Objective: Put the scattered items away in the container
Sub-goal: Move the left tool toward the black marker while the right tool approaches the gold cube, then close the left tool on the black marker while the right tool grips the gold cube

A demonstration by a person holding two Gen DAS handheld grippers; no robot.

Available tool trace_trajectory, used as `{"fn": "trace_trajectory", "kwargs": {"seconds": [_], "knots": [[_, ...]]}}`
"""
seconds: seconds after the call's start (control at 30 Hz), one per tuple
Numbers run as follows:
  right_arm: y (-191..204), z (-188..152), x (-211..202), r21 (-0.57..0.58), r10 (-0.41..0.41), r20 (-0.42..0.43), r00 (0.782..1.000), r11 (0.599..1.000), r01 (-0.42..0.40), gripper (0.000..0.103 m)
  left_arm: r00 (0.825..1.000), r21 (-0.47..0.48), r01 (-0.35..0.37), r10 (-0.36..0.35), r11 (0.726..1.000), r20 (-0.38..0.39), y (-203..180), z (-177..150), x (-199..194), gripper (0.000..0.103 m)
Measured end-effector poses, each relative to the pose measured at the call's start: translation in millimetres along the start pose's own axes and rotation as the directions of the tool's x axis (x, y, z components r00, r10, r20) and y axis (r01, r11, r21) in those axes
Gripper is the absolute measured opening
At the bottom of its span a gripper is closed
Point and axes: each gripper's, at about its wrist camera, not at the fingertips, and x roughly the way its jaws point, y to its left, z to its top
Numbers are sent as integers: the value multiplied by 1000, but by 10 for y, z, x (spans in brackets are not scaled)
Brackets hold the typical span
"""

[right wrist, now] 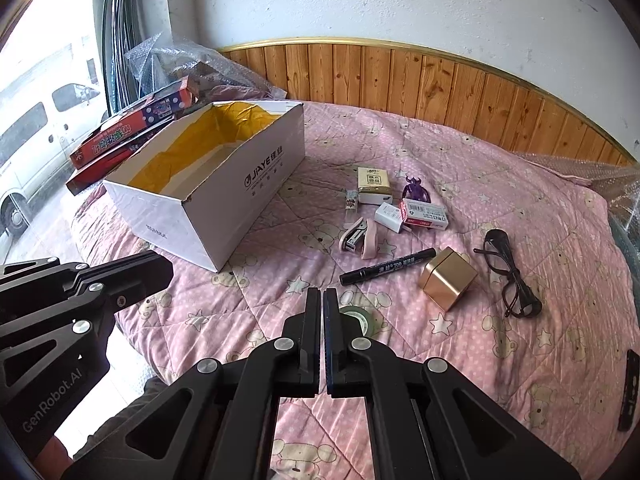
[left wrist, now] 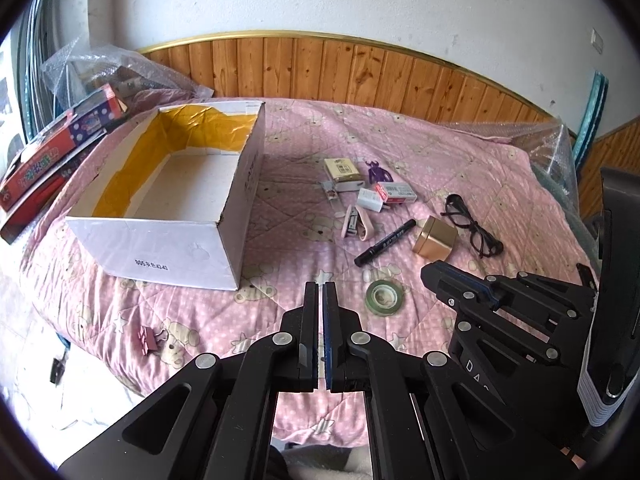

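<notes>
An open white cardboard box (left wrist: pixel 160 240) (right wrist: pixel 224 208) with a yellow lining stands on the pink quilt, left of the scattered items. Those items are a black marker (left wrist: pixel 385 242) (right wrist: pixel 387 265), a gold tin (left wrist: pixel 435 238) (right wrist: pixel 448 278), black glasses (left wrist: pixel 472 220) (right wrist: pixel 508 272), a green tape roll (left wrist: pixel 385 297) (right wrist: pixel 356 316), a pink stapler (left wrist: pixel 358 222) (right wrist: pixel 358 240), small boxes (left wrist: pixel 344 170) (right wrist: pixel 424 214), a purple figure (left wrist: pixel 378 171) (right wrist: pixel 416 190) and a pink binder clip (left wrist: pixel 150 338). My left gripper (left wrist: pixel 322 286) is shut and empty above the quilt near the box's corner. My right gripper (right wrist: pixel 322 292) is shut and empty, just over the tape roll.
Red game boxes (left wrist: pixel 48 160) (right wrist: pixel 132 136) and bubble wrap (left wrist: pixel 92 64) lie behind the box by the window. A wooden headboard (left wrist: pixel 360 72) runs along the far side. A black strip (right wrist: pixel 628 390) lies at the quilt's right edge.
</notes>
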Motion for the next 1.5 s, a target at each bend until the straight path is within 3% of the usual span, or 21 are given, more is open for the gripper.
{"fn": "trace_trajectory", "kwargs": {"seconds": [0.13, 0.17, 0.27, 0.37, 0.5, 0.87, 1.2, 1.33, 1.5], "knots": [[17, 9, 0, -4, 16, 1, 1000, 1000, -16, 4, 1000, -15, 6, -6, 1000, -12, 23, 13, 26, 3], [11, 11, 9, -3, 19, 0, 1000, 1000, -19, 6, 1000, -16, 1, -1, 1000, -21, 21, 17, 50, 10], [-36, 7, 51, 12, 19, -1, 1000, 1000, -19, 25, 999, -25, 15, -15, 1000, -30, 26, 16, 106, 39], [-110, 1, 113, 33, 20, -11, 1000, 999, -19, 32, 999, -19, 28, -28, 999, -36, -5, 15, 176, 39], [-293, -24, 219, 74, 20, -26, 999, 997, -18, 44, 997, -4, 61, -61, 998, -44, -56, 22, 304, 48], [-1040, -208, 632, 231, 20, -92, 996, 973, 2, 47, 978, 62, 130, -118, 990, -172, -419, -1, 1046, 49], [-1683, -204, 1080, 332, 6, -155, 988, 942, 47, 47, 958, 132, 188, -152, 973, -243, -719, 287, 1739, 49], [-1734, -89, 1255, 273, 35, -161, 986, 962, 11, 64, 943, 189, 219, -158, 957, -292, -841, 372, 2058, 49], [-1707, 30, 1455, 70, 42, -188, 981, 997, -29, 76, 930, 204, 239, -163, 949, -329, -881, 410, 2397, 49]]}}
